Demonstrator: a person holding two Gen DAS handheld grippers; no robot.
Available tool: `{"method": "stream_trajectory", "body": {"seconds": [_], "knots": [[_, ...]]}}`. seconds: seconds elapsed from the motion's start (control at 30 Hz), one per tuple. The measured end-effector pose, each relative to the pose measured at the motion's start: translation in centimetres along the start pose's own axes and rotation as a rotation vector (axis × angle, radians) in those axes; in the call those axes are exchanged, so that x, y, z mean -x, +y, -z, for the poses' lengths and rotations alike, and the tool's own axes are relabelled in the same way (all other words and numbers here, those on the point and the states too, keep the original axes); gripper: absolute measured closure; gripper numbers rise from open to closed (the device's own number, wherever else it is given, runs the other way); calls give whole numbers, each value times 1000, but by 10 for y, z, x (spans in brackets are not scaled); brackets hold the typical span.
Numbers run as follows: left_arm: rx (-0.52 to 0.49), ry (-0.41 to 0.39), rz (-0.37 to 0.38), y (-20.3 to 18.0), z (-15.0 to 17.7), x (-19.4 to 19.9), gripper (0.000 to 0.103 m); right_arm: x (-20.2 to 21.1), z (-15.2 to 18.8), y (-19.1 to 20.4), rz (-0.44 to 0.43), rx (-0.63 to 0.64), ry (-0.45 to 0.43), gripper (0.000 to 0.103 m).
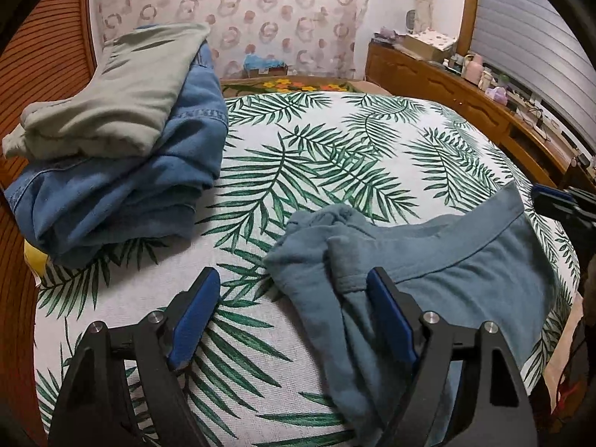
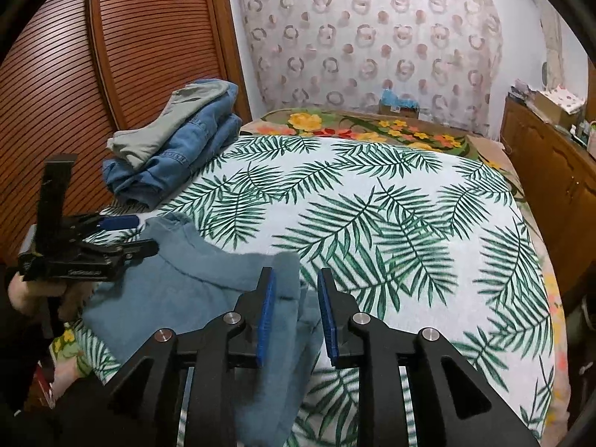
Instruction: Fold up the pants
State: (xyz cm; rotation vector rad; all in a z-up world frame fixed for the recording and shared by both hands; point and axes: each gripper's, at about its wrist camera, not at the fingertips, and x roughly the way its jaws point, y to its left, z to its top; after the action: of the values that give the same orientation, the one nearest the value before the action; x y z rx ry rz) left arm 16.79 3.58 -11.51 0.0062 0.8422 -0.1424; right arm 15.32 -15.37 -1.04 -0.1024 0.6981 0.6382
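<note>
- The soft, grey-blue cotton pants (image 1: pixel 439 260) lie crumpled at the near edge of the palm-leaf printed bedspread (image 1: pixel 335 156). Their banded waist runs off toward the right, and a bunched end points to the middle of the bed.
- The left gripper (image 1: pixel 294 320), black with blue pads, stands wide open. One finger rests over a fold of the pants and the other is over bare spread, so it grips nothing; it looks placed to take that bunched end.
- The right gripper (image 2: pixel 296 313) has its jaws a little apart. A flap of the pants lies between them, but I see a gap at the right pad, so it looks let go, not clamped.
- A stack of folded blue denim jeans (image 2: pixel 178 160) with a pale grey-green garment (image 2: pixel 167 123) on top sits far left, probably finished work kept clear of the folding space.
</note>
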Motion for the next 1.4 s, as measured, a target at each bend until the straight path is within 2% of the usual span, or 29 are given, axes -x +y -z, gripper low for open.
{"method": "stream_trajectory", "body": {"seconds": [0.4, 0.7, 0.77, 0.83, 0.87, 1.03, 1.17, 1.3, 1.4], "knots": [[8, 5, 14, 3, 2, -3, 21, 40, 57, 3, -58, -28, 100, 79], [10, 8, 17, 4, 1, -4, 21, 40, 68, -2, -107, -31, 127, 79], [12, 9, 19, 4, 1, -4, 21, 41, 68, -3, -120, -21, 118, 92], [14, 10, 22, 5, 1, -6, 21, 44, 68, -6, -91, -11, 97, 100], [14, 10, 22, 4, 1, -6, 21, 46, 67, -8, -61, -13, 84, 100], [12, 13, 22, 4, 1, -6, 21, 59, 63, -29, -67, -81, 62, 100], [11, 12, 21, 4, 1, -7, 21, 61, 54, -24, -55, -65, 45, 100], [15, 14, 25, 4, 1, -7, 21, 43, 45, -12, -24, -30, 66, 83], [17, 13, 26, 4, 2, -7, 21, 25, 36, -4, -25, -16, 82, 81]]}}
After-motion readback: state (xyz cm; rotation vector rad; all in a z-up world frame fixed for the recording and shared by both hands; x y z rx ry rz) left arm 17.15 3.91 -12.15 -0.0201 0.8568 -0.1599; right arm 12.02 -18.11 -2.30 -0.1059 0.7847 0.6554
